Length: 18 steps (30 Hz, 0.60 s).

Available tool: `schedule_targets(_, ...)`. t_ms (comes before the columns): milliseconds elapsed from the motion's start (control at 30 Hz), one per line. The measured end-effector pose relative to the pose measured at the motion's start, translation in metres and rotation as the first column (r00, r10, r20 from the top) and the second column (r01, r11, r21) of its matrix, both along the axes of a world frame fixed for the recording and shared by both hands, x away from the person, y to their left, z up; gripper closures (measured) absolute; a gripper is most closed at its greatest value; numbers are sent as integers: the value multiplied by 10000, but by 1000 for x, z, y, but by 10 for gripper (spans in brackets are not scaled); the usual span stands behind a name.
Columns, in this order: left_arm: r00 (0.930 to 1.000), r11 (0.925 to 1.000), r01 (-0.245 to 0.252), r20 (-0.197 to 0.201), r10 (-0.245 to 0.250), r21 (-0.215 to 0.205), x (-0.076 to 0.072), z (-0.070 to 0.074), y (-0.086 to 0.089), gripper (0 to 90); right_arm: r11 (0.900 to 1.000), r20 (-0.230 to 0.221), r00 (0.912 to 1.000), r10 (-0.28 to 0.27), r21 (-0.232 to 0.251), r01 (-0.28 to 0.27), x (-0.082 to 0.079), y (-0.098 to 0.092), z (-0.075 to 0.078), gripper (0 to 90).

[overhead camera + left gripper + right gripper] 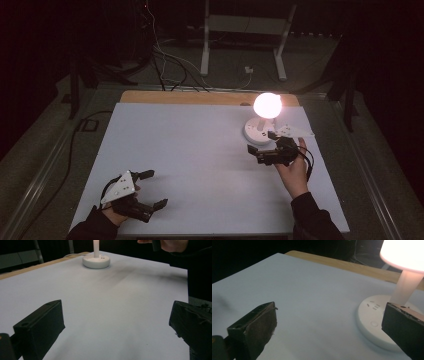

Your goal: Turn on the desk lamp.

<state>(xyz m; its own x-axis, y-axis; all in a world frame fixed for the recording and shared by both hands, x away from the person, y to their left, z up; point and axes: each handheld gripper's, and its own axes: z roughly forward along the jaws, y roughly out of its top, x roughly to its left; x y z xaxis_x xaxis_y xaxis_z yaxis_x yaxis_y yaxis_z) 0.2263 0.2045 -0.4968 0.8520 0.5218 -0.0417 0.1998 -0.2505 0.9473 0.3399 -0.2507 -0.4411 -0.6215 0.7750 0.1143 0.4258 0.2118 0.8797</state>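
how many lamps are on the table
1. The lamp stands lit near the table's far right edge, just beyond the right gripper. Nothing on the table looks able to hide another.

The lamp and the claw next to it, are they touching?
Cannot tell. In the right gripper view one jaw of the right gripper overlaps the lamp base, with no clear contact or gap. The high view is too coarse.
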Motion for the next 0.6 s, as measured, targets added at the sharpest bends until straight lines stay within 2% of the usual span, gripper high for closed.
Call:
schedule_targets(233, 10000, 10000, 14, -8, -14, -7, 0, 0, 0, 3, 9998, -168, 9998, 89, -158, -91, -18, -8, -8, 0)
schedule_targets(600, 10000, 10000, 53, -16, -53, -2, 0, 0, 0, 3, 9970, -453, 9987, 214, -734, -247, -45, -22, -31, 0)
